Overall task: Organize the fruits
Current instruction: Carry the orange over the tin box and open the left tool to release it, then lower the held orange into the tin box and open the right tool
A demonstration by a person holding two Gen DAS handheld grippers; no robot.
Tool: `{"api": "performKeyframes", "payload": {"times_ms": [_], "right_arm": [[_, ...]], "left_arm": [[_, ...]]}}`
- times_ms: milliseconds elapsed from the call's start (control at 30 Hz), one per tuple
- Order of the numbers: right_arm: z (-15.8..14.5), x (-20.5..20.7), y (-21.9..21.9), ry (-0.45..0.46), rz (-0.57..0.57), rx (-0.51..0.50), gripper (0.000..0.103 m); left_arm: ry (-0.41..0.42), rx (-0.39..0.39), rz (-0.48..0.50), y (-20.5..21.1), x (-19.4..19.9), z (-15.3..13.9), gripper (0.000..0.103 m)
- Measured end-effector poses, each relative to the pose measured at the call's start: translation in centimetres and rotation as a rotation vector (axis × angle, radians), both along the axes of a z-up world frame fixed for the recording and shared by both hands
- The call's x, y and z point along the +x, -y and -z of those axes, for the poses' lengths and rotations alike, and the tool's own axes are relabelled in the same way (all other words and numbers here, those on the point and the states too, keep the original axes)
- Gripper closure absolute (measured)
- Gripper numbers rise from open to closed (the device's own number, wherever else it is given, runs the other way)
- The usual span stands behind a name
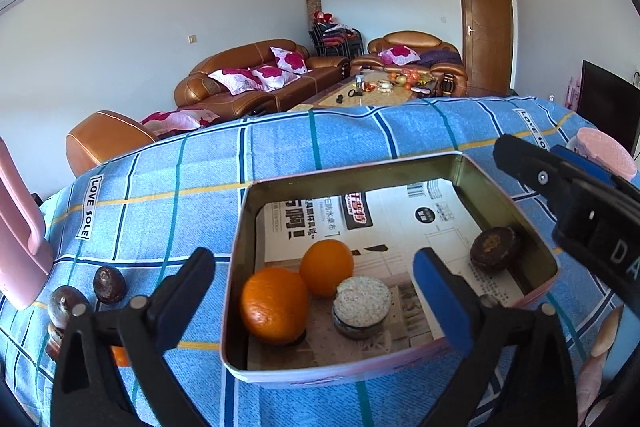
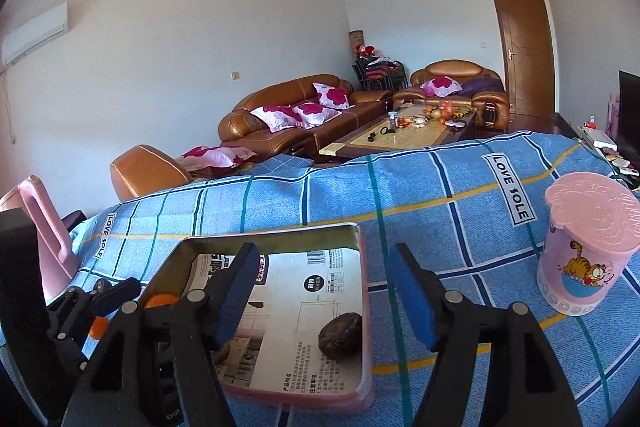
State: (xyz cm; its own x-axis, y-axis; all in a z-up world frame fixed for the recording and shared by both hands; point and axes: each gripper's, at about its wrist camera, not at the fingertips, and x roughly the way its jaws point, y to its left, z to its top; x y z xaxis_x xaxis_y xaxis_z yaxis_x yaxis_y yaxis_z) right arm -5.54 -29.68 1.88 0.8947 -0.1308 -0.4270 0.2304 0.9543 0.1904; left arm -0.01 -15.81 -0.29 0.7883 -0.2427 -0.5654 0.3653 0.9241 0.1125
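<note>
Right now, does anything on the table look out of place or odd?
Yes. Two dark fruits and an orange lie on the blue cloth left of the tin, outside it. Inside, a round rice-cake-like item rests beside two oranges, seemingly not fruit.

Left claw (image 1: 320,291): jaws spread wide and pitched downward, with one blue-padded finger (image 1: 182,291) at the 8 o'clock sector of the left wrist view and the other (image 1: 440,303) at the 5 o'clock sector; no pad contacts anything. Right claw (image 2: 324,303): jaws parted, nothing gripped, fingers rising from the 6 o'clock edge of its own view. In the left wrist view the right claw body enters from 3 o'clock, with fingertips of a hand (image 1: 600,351) visible at 4 o'clock.
</note>
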Motion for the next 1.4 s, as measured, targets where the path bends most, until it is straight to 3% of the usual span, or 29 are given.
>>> {"api": "performKeyframes", "payload": {"times_ms": [233,400,500,867,1100,1400], "right_arm": [[-0.5,-0.6,-0.5,0.049,0.049,-0.094,0.034],[-0.7,-1.5,-0.3,0.112,0.072,-0.115,0.032],[-0.8,-2.0,-0.3,0.153,0.072,-0.125,0.031],[-0.9,-2.1,-1.9,0.112,0.121,-0.196,0.026],[-0.9,-3.2,-2.9,0.108,0.125,-0.175,0.026],[-0.7,-3.8,-5.5,0.096,0.094,-0.156,0.025]], "left_arm": [[0.078,-0.043,-0.046,-1.4,-0.7,-0.9,0.0],[0.157,-0.007,-0.13,-2.8,-0.9,-1.3,0.0],[0.145,-0.014,-0.143,-3.7,-0.8,-1.3,0.0],[0.124,-0.06,-0.168,-5.9,-1.3,-1.2,0.0],[0.097,-0.099,-0.178,-8.0,-1.6,-1.1,0.0],[0.098,-0.066,-0.193,-10.9,-1.6,-1.0,0.0]]}}
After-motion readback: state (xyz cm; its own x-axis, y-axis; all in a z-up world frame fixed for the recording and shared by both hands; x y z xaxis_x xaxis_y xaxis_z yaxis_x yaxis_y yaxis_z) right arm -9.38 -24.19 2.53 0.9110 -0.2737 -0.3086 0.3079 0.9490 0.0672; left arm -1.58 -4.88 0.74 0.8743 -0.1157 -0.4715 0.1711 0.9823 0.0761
